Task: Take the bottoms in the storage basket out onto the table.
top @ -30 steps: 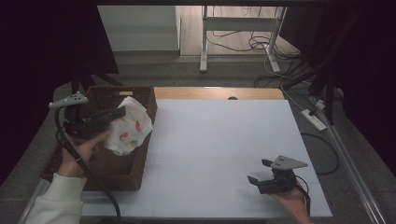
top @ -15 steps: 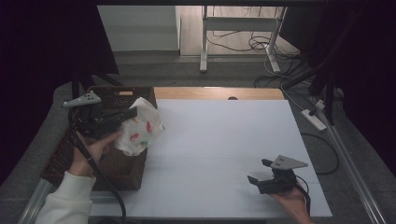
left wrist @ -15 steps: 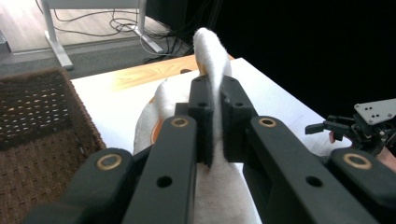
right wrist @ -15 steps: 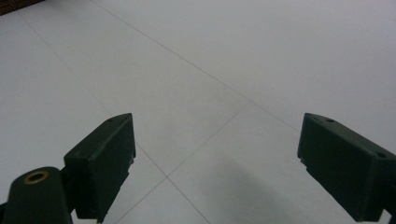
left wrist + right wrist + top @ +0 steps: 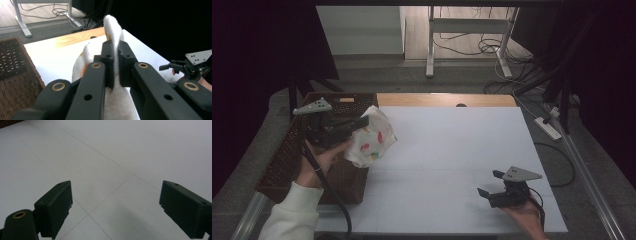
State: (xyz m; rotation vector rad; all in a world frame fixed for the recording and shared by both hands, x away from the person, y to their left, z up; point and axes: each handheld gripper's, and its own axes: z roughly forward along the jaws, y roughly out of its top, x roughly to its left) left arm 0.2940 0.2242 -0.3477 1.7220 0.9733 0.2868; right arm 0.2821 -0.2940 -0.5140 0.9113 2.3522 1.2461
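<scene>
A white cloth (image 5: 371, 140) printed with red, yellow and green marks hangs in the air at the table's left edge, beside the wicker basket (image 5: 279, 160). My left gripper (image 5: 360, 123) is shut on a fold of it; in the left gripper view the cloth (image 5: 111, 27) sticks up between the black jaws of the left gripper (image 5: 113, 53). My right gripper (image 5: 489, 183) rests low over the white table (image 5: 452, 150) near its front right, jaws wide apart. Bare tabletop lies between the jaws of the right gripper (image 5: 115, 202).
The dark brown wicker basket (image 5: 15, 72) stands off the table's left side. A wooden strip (image 5: 444, 99) runs along the table's far edge. Beyond it are a desk frame (image 5: 469, 35) and floor cables, with a power strip (image 5: 548, 128) at the right.
My left gripper has carried the cloth up out of the basket and rightward toward the table. The right gripper has stayed put.
</scene>
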